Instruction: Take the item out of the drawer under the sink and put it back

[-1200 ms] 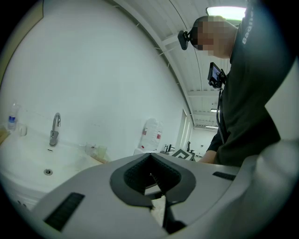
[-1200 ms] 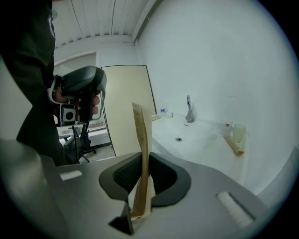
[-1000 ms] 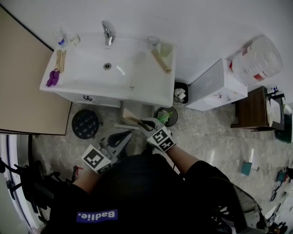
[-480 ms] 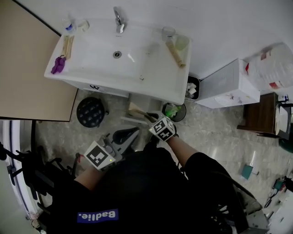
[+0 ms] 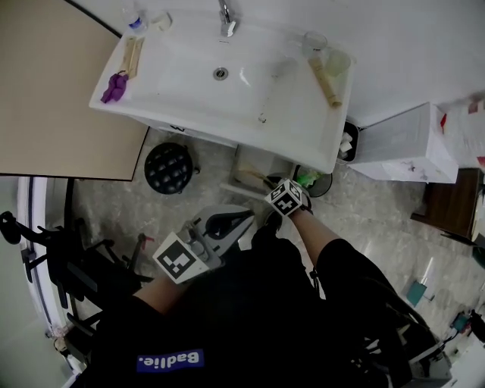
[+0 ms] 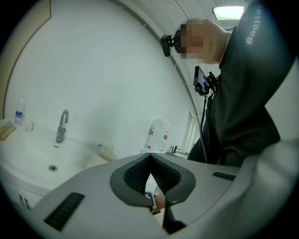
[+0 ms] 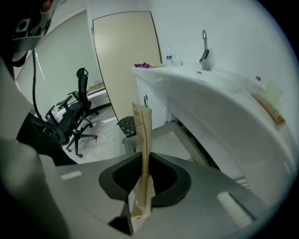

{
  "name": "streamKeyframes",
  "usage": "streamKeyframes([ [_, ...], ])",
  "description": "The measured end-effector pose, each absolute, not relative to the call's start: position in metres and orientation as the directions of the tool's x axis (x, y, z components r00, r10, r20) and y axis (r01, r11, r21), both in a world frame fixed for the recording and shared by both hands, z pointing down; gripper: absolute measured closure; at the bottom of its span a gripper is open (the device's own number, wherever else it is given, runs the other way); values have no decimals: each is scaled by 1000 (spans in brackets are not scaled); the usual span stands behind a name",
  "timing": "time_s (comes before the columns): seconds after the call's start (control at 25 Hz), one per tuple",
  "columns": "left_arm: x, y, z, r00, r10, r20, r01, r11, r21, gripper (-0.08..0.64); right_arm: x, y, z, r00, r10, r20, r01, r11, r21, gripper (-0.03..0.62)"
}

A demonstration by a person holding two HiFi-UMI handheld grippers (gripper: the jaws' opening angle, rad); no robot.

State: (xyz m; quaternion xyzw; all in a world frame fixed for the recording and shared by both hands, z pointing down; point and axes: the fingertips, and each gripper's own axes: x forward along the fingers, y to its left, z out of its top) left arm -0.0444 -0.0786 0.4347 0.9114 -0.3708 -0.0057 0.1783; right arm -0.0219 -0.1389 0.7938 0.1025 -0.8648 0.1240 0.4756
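Right gripper (image 7: 144, 161) fingers (image 7: 168, 179) clamped shut on a thin tan paper packet (image 7: 141, 126), packet upright and edge-on, sticking up out of the dark pads at lower centre of the right gripper view. In the head view the right gripper (image 5: 274, 189) sits centre frame, just below the front edge of the white sink (image 5: 189, 91), next to the open drawer (image 5: 250, 159) under it. Packet is at the drawer's mouth, can't tell if any of it is inside. Left gripper (image 6: 149, 163) fingers (image 6: 133, 175) closed tip to tip, nothing held. In the head view the left gripper (image 5: 244, 216) is lower left of the right one, apart from it, pointing toward the drawer. Faucet (image 5: 226, 17) at top centre, purple item (image 5: 115, 86) on the sink's left rim, another tan packet (image 5: 327, 82) on its right rim. Round black stool (image 5: 169, 167) on the floor left of the drawer, small bin (image 5: 314, 182) with green stuff just right of the right gripper. Tan door (image 5: 53, 91) upper left, office chair (image 7: 77, 112) left in the right gripper view
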Motion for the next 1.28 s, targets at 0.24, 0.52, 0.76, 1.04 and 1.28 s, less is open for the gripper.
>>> streamKeyframes([
  [0.24, -57, -76, 443, 709, -693, 128, -690, -644, 332, 554, -30, -151, 852, -430, -3, 903, -261, 958, -121, 545],
  [0.52, -74, -72, 455, 689, -712, 136, -709, -623, 330, 554, -19, -156, 905, -336, 43, 941, -237, 963, -128, 545],
  [0.76, -85, -67, 461, 673, -730, 121, -720, -607, 337, 554, -18, -161, 927, -322, 43, 946, -246, 961, -127, 545],
  [1.04, -100, -58, 479, 653, -742, 154, -739, -579, 343, 554, -19, -165, 954, -303, 46, 952, -225, 967, -118, 545],
  [1.28, -110, -50, 491, 632, -756, 171, -755, -551, 355, 554, -36, -170, 961, -327, 49, 944, -232, 964, -130, 545],
])
